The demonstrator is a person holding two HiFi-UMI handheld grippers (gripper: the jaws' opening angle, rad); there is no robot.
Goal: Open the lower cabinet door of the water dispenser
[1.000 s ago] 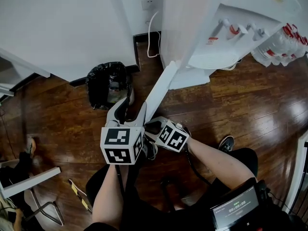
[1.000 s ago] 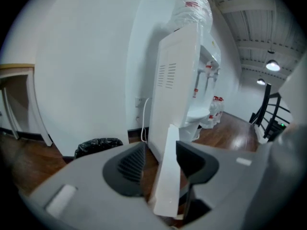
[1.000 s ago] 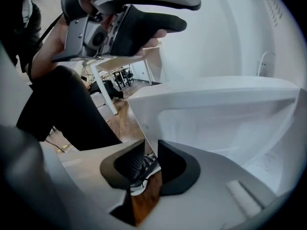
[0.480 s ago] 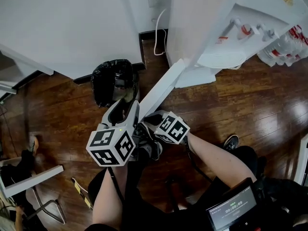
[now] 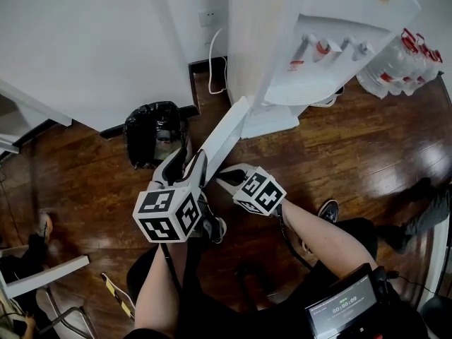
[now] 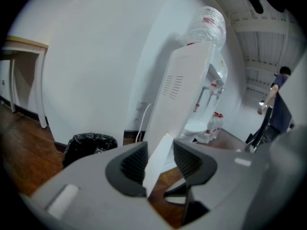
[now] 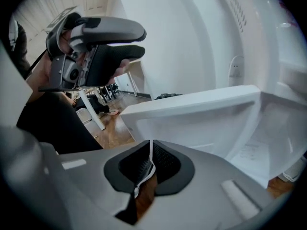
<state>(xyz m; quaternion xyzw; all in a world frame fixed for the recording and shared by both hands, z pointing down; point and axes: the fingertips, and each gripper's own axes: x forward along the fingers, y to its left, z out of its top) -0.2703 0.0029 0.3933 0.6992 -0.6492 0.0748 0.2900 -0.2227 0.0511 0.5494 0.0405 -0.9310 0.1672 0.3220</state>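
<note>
The white water dispenser (image 5: pixel 282 34) stands against the wall. Its lower cabinet door (image 5: pixel 226 133) is swung out toward me and shows as a long white slab. My left gripper (image 5: pixel 187 162) has its jaws round the door's free edge. In the left gripper view the door edge (image 6: pixel 157 159) sits between the dark pads (image 6: pixel 132 164), and the gripper (image 6: pixel 160 147) is shut on it. My right gripper (image 5: pixel 226 178) hangs just right of the door's near end, shut and with nothing in it. In the right gripper view the jaws (image 7: pixel 149 150) meet below the door's inner face (image 7: pixel 201 114).
A black bin bag (image 5: pixel 152 129) stands left of the door near the wall. A white cord (image 5: pixel 212 55) runs to a wall socket. Packed water bottles (image 5: pixel 406 58) lie right of the dispenser. A person's leg and shoe (image 5: pixel 424 217) show at right, a chair (image 5: pixel 42 274) at lower left.
My right gripper has drifted a little right and up, away from the door's near end. The left gripper has rolled slightly and still has the door edge.
</note>
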